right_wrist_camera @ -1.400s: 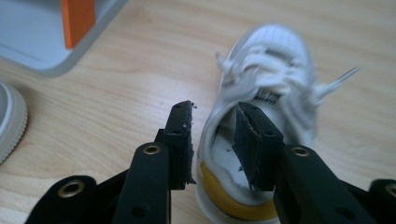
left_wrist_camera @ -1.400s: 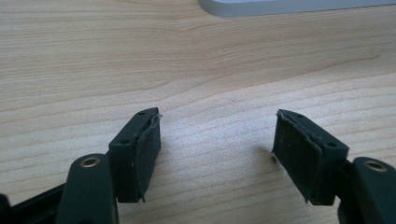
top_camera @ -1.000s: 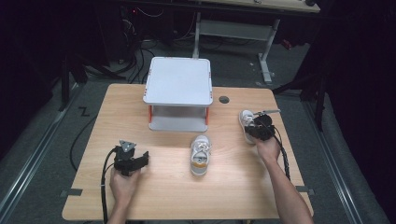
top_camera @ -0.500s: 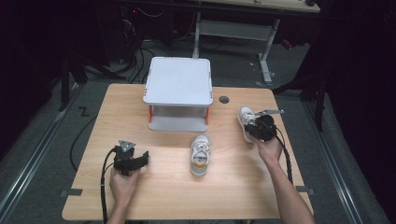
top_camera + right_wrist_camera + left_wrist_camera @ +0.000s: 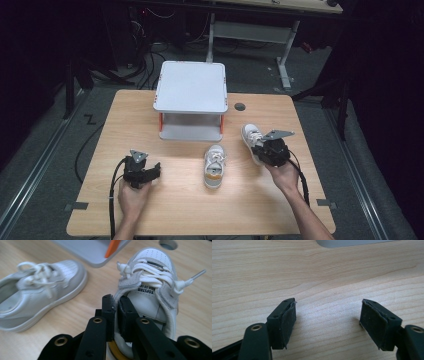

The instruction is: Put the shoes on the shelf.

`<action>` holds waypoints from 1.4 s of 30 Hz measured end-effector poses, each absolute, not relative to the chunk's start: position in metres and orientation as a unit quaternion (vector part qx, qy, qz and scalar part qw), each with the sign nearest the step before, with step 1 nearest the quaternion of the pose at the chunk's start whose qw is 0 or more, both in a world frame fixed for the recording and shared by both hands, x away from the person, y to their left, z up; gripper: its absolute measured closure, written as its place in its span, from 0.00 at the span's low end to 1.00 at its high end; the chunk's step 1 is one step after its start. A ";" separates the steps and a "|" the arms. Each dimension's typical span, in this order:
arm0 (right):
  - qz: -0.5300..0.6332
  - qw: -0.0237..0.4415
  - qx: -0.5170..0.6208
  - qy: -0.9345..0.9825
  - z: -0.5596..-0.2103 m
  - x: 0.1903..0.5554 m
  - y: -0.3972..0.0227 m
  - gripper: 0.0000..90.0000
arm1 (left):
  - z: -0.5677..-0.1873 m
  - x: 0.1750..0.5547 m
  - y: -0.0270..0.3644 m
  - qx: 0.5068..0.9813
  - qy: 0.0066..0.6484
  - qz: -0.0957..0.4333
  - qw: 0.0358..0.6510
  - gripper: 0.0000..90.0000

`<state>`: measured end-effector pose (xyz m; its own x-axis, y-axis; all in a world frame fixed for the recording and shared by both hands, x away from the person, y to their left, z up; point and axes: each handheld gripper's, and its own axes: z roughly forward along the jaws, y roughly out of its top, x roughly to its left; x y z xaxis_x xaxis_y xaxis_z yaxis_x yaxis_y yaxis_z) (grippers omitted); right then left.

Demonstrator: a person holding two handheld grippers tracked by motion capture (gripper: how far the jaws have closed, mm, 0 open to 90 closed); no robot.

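Two small white sneakers are on the wooden table [image 5: 100, 130]. One sneaker [image 5: 215, 165] [image 5: 40, 290] lies in the middle, toe toward the shelf. The other sneaker [image 5: 251, 137] [image 5: 150, 285] is at the right, and my right gripper [image 5: 265, 150] [image 5: 116, 307] is shut on the side wall of its collar. My left gripper [image 5: 152, 172] [image 5: 328, 317] rests at the left front of the table, jaws open over bare wood with nothing between them.
A white two-level shelf [image 5: 191, 87] with orange legs stands at the back middle of the table; its base plate edge [image 5: 352, 242] is visible ahead of the left gripper. A round cable hole [image 5: 240, 106] sits to the shelf's right. Dark floor and desk legs surround the table.
My right gripper has pulled the gripped sneaker a little leftward and toward the person. The left gripper and the middle sneaker have not moved.
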<state>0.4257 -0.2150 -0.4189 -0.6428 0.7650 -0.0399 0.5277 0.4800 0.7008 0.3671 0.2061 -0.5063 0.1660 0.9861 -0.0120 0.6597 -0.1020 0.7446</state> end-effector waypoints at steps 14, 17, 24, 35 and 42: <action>0.318 0.137 0.385 0.855 -0.445 0.393 -0.188 0.93 | -0.506 0.367 0.206 0.696 0.591 0.260 0.314 0.33; 0.315 0.132 0.384 0.858 -0.448 0.393 -0.183 0.92 | -0.506 0.367 0.206 0.697 0.590 0.260 0.314 0.33; 0.316 0.128 0.381 0.860 -0.448 0.389 -0.168 0.90 | -0.506 0.367 0.206 0.697 0.590 0.260 0.314 0.33; 0.336 0.083 0.378 0.859 -0.450 0.390 -0.158 0.75 | -0.506 0.367 0.206 0.696 0.591 0.260 0.314 0.33; 0.338 0.077 0.370 0.862 -0.450 0.388 -0.153 0.69 | -0.506 0.367 0.206 0.697 0.589 0.261 0.313 0.33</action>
<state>0.3885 -0.1528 -0.4501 -0.7148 0.6893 0.1180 0.5854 0.4974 0.6402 0.3675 0.2059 -0.5064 0.1688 0.9856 -0.0049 0.6588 -0.1091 0.7444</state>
